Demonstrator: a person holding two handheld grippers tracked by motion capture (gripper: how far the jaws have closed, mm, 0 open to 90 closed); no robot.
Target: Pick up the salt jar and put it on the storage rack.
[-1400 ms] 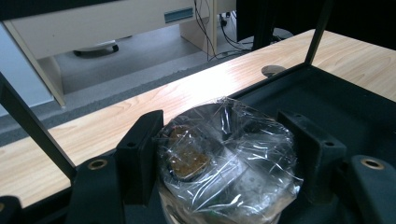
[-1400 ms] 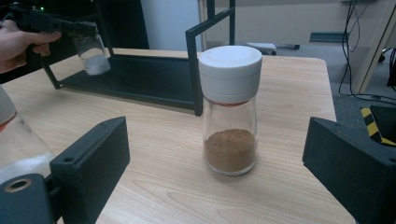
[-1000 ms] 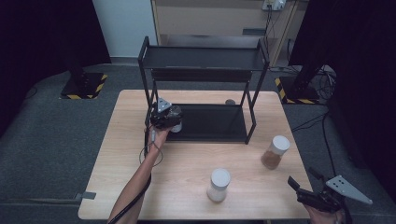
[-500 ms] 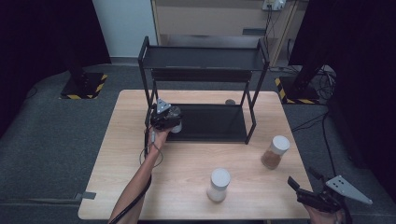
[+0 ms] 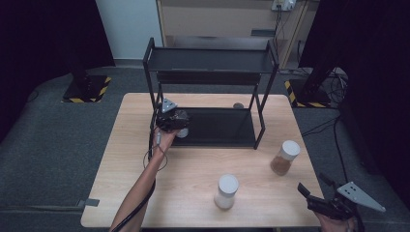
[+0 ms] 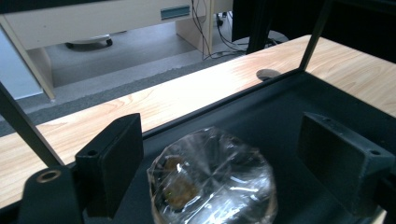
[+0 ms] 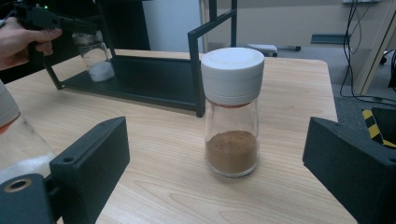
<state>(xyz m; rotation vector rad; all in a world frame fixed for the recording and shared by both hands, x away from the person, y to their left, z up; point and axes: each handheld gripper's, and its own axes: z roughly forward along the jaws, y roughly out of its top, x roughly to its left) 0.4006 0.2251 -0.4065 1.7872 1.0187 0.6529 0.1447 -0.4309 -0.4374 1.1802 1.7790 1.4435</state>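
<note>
A clear jar with white powder in its bottom stands on the lower shelf of a black rack, at the shelf's left end. My left gripper hangs right over it. Its jaws have just been opening and stand on either side of the jar's top with a gap on each side. My right gripper is open at the table's near right corner. It faces a white-capped jar of brown powder, which stands apart on the table.
Another white-capped jar stands near the front middle of the wooden table and shows at the left edge of the right gripper view. The rack's posts and upper shelf hem in the lower shelf. A round grommet sits behind the rack.
</note>
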